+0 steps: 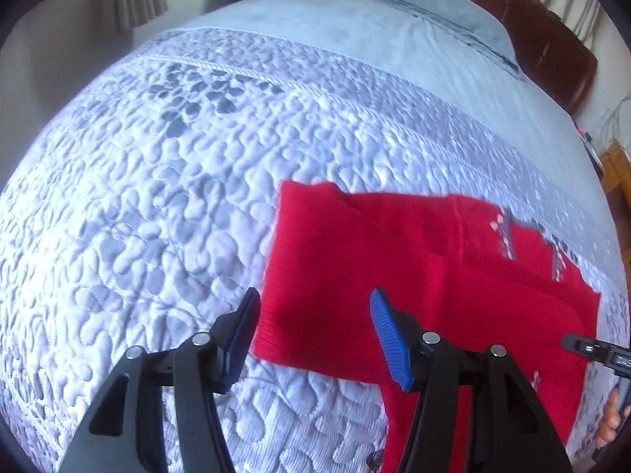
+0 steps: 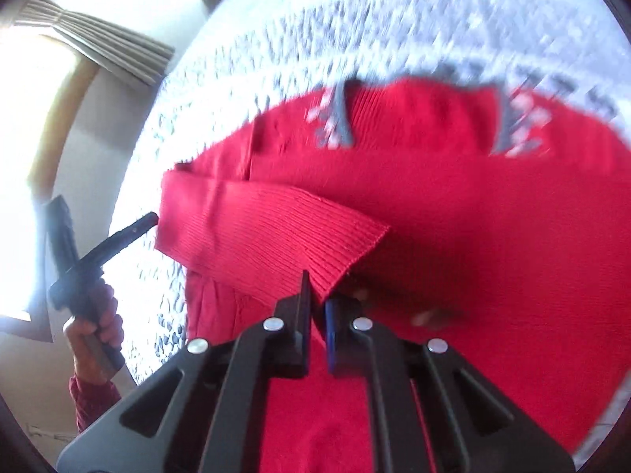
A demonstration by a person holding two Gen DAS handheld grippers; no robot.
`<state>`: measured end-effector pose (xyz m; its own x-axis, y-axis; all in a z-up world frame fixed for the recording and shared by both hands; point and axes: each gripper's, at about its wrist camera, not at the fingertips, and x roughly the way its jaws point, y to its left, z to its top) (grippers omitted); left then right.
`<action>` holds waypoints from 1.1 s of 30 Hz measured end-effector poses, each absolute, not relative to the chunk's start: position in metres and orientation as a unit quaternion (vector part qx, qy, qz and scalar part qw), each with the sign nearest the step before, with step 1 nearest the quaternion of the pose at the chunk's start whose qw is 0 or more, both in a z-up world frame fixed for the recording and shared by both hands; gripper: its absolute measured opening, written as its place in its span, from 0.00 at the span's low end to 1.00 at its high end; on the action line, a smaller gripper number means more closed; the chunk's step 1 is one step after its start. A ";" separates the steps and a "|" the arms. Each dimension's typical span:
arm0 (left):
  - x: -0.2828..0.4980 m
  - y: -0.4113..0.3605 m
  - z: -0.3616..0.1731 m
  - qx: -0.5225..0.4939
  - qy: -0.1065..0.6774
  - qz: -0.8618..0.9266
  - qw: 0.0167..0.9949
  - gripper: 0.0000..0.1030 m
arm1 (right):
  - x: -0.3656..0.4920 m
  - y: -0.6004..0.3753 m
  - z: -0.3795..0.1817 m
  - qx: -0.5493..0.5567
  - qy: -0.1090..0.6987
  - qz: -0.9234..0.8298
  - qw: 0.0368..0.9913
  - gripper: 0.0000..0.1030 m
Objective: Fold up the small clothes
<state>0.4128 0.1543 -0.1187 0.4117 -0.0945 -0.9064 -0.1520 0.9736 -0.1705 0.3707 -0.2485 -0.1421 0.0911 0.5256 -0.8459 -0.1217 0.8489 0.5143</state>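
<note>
Right gripper (image 2: 317, 295) is clamped down tight, its 2 jaws pinching the ribbed cuff of a red sleeve (image 2: 276, 228). That sleeve lies folded across the body of the red sweater (image 2: 453, 236), cuff end at the tool, the other end out at the garment's left edge in this view. The picture is blurred, but a grey and white pattern shows near the sweater's far edge.

Left gripper (image 1: 313, 315) stands with its jaws well apart and nothing between them, hovering above the near left corner of the sweater (image 1: 394, 260). One blue pad (image 1: 388, 339) sits over red cloth, the other over the bedspread (image 1: 157, 197).

The sweater lies flat on that quilted grey and white bedspread, toward the right of the left camera's view. Beyond the quilt come a pale blue sheet (image 1: 315, 27), a pillow (image 1: 434, 12) and a brown headboard (image 1: 552, 31).

From the right camera, a hand (image 2: 96, 327) in a red sleeve grips the left tool's handle, just off the sweater's left side, with a curtain (image 2: 110, 43) behind.
</note>
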 end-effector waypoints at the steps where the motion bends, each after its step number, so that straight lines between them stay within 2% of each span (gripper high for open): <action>1: 0.415 0.155 -0.118 -0.116 0.544 0.021 0.831 0.57 | 0.372 -0.254 -0.136 0.158 0.631 0.222 0.726 0.04; 6: 0.433 0.129 -0.131 -0.095 0.557 0.021 0.825 0.57 | 0.376 -0.313 -0.106 0.132 0.621 0.178 0.752 0.04; 10: 0.445 0.103 -0.148 -0.077 0.570 0.015 0.818 0.58 | 0.377 -0.361 -0.106 0.121 0.625 0.133 0.760 0.04; 19: 0.460 0.051 -0.173 0.027 0.573 0.027 0.819 0.61 | 0.367 -0.418 -0.163 0.134 0.657 0.077 0.738 0.06; 23: 0.458 0.054 -0.167 0.018 0.576 0.020 0.817 0.60 | 0.363 -0.421 -0.180 0.142 0.661 0.076 0.733 0.08; 24: 0.456 0.057 -0.162 0.008 0.574 0.015 0.819 0.60 | 0.362 -0.422 -0.174 0.141 0.655 0.079 0.738 0.16; 25: 0.454 0.057 -0.156 0.002 0.568 0.011 0.823 0.60 | 0.363 -0.423 -0.169 0.138 0.651 0.077 0.743 0.31; 27: 0.453 0.052 -0.145 0.006 0.551 0.004 0.834 0.60 | 0.367 -0.423 -0.160 0.132 0.640 0.073 0.753 0.40; 29: 0.455 0.041 -0.140 0.000 0.547 -0.012 0.837 0.60 | 0.376 -0.425 -0.160 0.140 0.642 0.068 0.751 0.40; 30: 0.457 0.035 -0.140 -0.001 0.548 -0.021 0.836 0.60 | 0.380 -0.427 -0.163 0.155 0.645 0.070 0.745 0.37; 33: 0.462 0.021 -0.156 0.007 0.567 -0.020 0.824 0.60 | 0.388 -0.435 -0.174 0.167 0.654 0.066 0.735 0.11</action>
